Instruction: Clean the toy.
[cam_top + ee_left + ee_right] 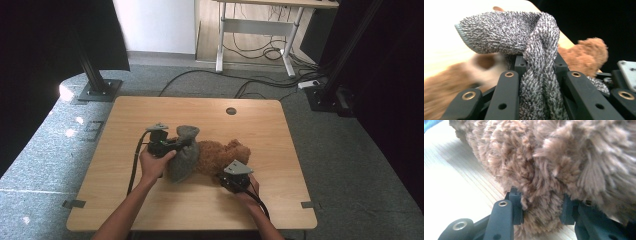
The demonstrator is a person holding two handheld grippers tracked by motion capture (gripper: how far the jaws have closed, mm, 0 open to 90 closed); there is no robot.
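A brown plush bear point(222, 155) lies on its side in the middle of the wooden table point(150, 112). A grey knitted cloth point(184, 152) drapes over the bear's left part. My left gripper point(181, 145) is shut on a bunched fold of this grey cloth point(537, 75), and the cloth's loose end sticks out beyond the jaws. The bear point(584, 56) lies behind it. My right gripper point(226, 176) sits at the bear's near side, shut on a tuft of the bear's fur point(541, 205).
A round cable hole point(230, 111) marks the table's far edge. Black stand bases point(100, 90) flank the table on the carpet. A white desk frame point(255, 30) and floor cables point(260, 82) lie beyond it.
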